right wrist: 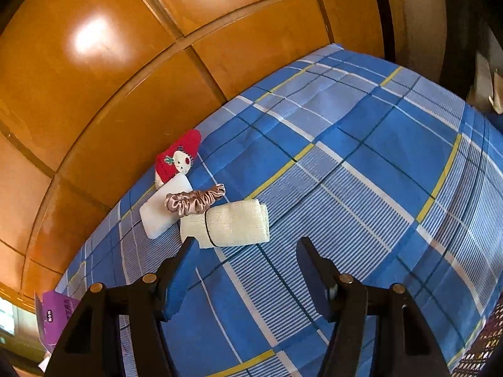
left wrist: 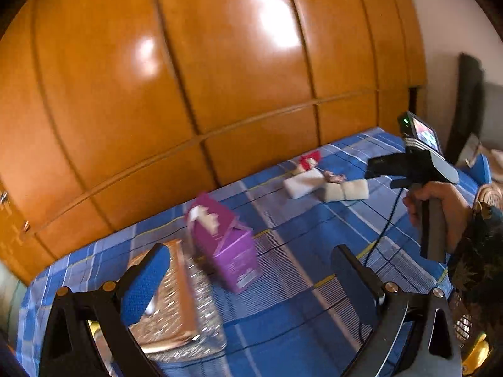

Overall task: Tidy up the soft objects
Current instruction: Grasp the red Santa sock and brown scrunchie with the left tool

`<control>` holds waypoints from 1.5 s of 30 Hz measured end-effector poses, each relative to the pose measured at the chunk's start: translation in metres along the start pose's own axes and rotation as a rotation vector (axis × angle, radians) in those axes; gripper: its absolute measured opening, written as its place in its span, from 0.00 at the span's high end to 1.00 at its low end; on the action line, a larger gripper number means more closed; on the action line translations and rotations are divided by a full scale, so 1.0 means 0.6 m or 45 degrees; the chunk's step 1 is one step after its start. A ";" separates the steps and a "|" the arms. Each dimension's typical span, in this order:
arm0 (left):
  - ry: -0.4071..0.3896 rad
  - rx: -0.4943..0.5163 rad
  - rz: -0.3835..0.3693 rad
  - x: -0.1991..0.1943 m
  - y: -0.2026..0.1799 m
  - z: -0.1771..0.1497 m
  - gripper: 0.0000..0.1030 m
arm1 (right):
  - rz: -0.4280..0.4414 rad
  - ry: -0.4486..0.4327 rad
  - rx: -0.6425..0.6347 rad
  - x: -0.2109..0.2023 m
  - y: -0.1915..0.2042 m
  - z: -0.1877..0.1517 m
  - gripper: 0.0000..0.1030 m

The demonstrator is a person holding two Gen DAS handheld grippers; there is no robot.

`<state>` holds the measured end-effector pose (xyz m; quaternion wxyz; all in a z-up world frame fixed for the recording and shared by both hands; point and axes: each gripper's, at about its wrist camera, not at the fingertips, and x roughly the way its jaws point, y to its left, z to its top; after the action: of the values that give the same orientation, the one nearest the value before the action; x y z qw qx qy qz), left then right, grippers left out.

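Observation:
On the blue plaid bed sheet lie a red plush toy, a white sponge block, a pink satin scrunchie and a cream folded cloth bound by a black band. My right gripper is open and empty, hovering just in front of the cloth. My left gripper is open and empty, above the bed near a purple tissue box and a clear patterned tray. The same soft objects show far back in the left wrist view.
An orange wooden wardrobe runs along the far side of the bed. The person's hand holds the right gripper's handle, with a cable trailing down. The purple box corner shows at the lower left of the right wrist view.

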<state>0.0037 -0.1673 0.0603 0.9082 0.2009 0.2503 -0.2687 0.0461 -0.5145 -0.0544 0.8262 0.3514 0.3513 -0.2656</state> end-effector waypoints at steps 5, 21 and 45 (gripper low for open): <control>0.065 0.028 -0.078 0.043 -0.042 0.018 0.00 | 0.020 0.049 0.072 0.008 -0.016 0.002 0.37; 0.317 -0.098 -0.151 0.218 -0.086 0.103 0.00 | 0.031 0.102 0.246 0.008 -0.060 0.002 0.37; 0.500 0.020 -0.072 0.575 -0.163 0.263 0.22 | 0.284 0.173 0.192 0.007 -0.029 -0.005 0.37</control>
<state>0.2530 -0.4558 -0.0310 0.8325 0.2493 0.4259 -0.2519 0.0357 -0.5239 -0.0659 0.7961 0.4665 0.3443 -0.1734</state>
